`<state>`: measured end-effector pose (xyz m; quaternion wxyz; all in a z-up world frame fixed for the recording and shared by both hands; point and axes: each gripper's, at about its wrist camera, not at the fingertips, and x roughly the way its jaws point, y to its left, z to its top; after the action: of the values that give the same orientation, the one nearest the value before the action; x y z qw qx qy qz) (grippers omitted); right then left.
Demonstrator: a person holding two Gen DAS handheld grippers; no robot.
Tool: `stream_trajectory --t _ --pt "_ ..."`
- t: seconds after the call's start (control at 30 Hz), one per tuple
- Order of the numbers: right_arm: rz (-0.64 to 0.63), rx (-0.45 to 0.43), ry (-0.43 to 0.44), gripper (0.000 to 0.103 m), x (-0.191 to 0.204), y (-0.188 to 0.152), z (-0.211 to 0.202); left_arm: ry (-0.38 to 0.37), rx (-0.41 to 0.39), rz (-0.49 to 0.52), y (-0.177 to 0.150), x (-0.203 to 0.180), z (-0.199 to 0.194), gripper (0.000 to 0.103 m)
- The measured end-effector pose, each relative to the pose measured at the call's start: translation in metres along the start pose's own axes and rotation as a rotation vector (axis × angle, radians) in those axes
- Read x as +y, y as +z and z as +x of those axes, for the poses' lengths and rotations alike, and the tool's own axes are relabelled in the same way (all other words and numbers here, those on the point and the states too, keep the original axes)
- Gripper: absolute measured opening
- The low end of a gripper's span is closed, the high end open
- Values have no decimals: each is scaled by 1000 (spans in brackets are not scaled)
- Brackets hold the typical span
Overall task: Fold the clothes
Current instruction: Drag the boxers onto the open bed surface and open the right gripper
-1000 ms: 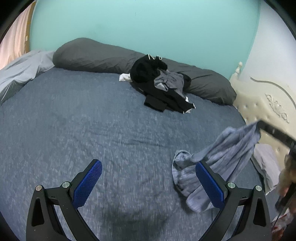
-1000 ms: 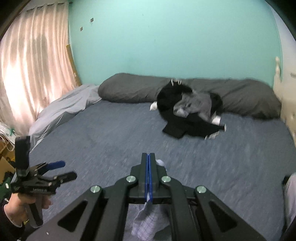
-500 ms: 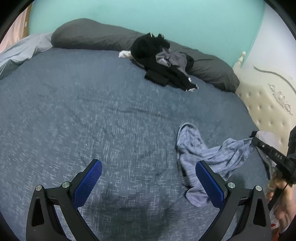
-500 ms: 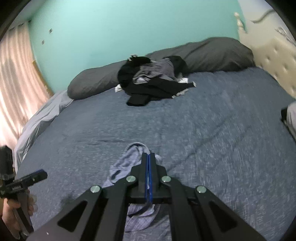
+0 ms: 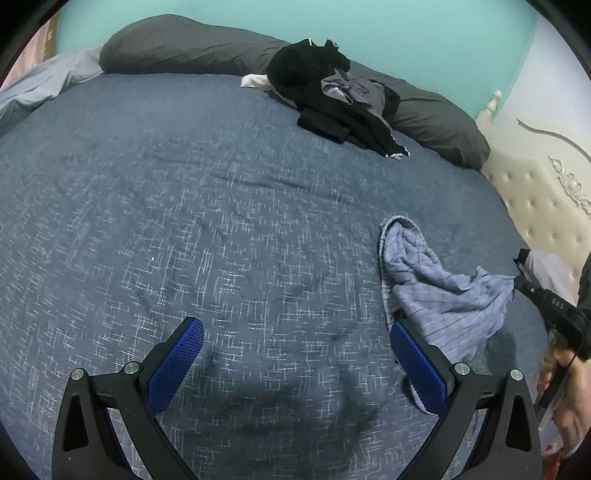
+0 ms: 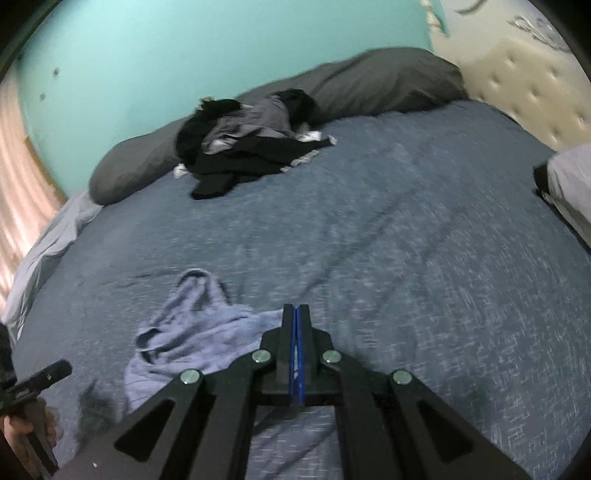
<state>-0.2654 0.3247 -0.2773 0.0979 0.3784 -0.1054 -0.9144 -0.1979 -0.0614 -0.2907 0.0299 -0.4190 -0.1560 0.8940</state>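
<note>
While we hold one edge of the light blue checked garment pinched in the right hand-held gripper, whose blue pads are clamped flat together on the cloth, the rest of it lies crumpled on the bed. Its long axis runs from that pinched corner away toward a looped end farther up the bed. Seen from the left wrist, the garment lies to the right of our left hand-held gripper, which gapes wide with nothing between its pads; its right pad is just beside the near hem. We judge the left hand is the one free to take a second corner, so spreading turns on reaching rightward. The bed's cover is a dark blue woven blanket, with a pile of dark clothes against a grey bolster pillow, a teal wall and a tufted cream headboard.
</note>
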Motion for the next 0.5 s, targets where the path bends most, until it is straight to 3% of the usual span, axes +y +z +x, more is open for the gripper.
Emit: stream_trajectory --t 0.3,0.5 --pt "100 60 -84 1 -21 -7 13 2 11 1 -4 6 6 103" --pt "108 29 -86 2 -10 -8 -12 7 2 7 -3 7 4 103"
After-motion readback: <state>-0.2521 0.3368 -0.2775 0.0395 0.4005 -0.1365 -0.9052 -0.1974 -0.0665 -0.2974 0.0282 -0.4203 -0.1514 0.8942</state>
